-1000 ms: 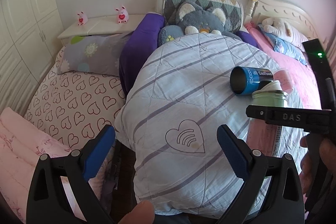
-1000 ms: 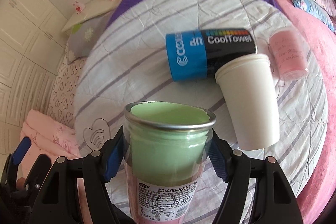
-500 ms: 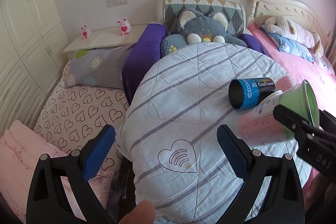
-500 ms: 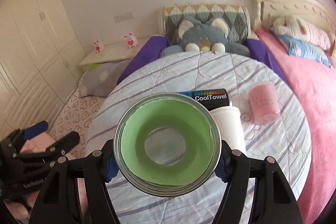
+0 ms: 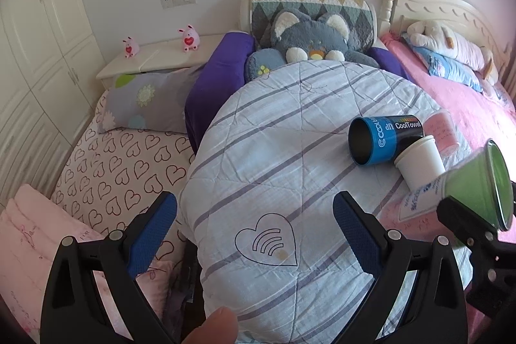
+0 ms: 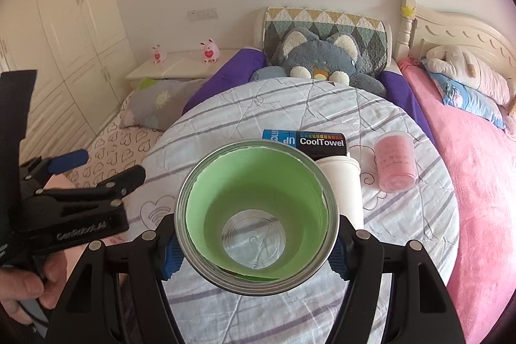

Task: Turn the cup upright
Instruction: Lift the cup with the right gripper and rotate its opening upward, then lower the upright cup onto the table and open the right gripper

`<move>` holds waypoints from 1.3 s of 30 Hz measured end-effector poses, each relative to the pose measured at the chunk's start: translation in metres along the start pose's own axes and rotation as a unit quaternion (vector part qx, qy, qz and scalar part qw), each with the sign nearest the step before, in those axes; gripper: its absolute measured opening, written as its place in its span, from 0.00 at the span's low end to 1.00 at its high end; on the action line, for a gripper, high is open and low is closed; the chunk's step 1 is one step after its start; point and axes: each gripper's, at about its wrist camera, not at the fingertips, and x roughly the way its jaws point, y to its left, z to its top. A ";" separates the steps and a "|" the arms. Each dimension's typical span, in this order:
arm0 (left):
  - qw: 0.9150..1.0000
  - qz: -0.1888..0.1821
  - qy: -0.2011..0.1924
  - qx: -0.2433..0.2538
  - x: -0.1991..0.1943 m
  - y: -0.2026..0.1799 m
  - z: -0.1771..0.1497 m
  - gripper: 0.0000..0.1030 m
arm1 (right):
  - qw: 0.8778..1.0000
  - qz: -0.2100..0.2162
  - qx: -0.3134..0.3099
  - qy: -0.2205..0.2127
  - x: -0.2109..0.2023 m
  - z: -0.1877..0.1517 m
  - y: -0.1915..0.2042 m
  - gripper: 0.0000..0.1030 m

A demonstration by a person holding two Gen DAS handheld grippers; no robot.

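Note:
My right gripper [image 6: 254, 257] is shut on a green-lined clear cup [image 6: 256, 211] with a metal rim, held above the round table with its mouth facing the camera. In the left wrist view the same cup [image 5: 471, 192] shows at the right edge, tilted with its mouth up and to the right. My left gripper [image 5: 254, 228] is open and empty over the table's near left part, and it also shows in the right wrist view [image 6: 96, 170].
On the striped tablecloth [image 5: 274, 150] lie a blue and black CoolTowel can [image 5: 383, 141] and a white paper cup [image 5: 419, 165] on their sides. A pink cup [image 6: 395, 162] stands at the right. Beds, pillows and a grey plush cat [image 5: 316, 37] surround the table.
The right gripper turned the green cup from mouth-down on the table to lifted and tilted, mouth now facing the right wrist camera. The left gripper stayed open, shifting only slightly.

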 end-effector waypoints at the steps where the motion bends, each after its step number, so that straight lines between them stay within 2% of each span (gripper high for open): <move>1: 1.000 -0.002 0.000 0.000 0.001 -0.001 -0.001 0.96 | 1.000 -0.004 -0.004 0.002 -0.002 -0.001 0.001 0.68; 5: 1.000 -0.010 0.003 0.002 0.004 -0.005 -0.003 0.96 | 0.999 -0.018 -0.020 0.020 0.000 -0.004 0.003 0.68; 10: 1.000 -0.013 0.009 0.004 0.007 -0.005 -0.007 0.96 | 0.998 -0.018 -0.012 0.055 0.030 -0.015 -0.002 0.68; 18: 1.000 -0.010 0.008 -0.003 0.007 0.005 -0.007 0.96 | 0.999 -0.005 -0.013 0.048 0.035 -0.017 -0.003 0.70; 20: 1.000 -0.010 0.008 -0.002 0.006 0.005 -0.007 0.96 | 0.999 -0.001 -0.008 0.047 0.035 -0.017 -0.003 0.79; 39: 1.000 -0.004 -0.011 0.011 -0.015 -0.006 -0.001 0.96 | 1.000 -0.005 0.003 0.007 0.009 -0.016 -0.013 0.80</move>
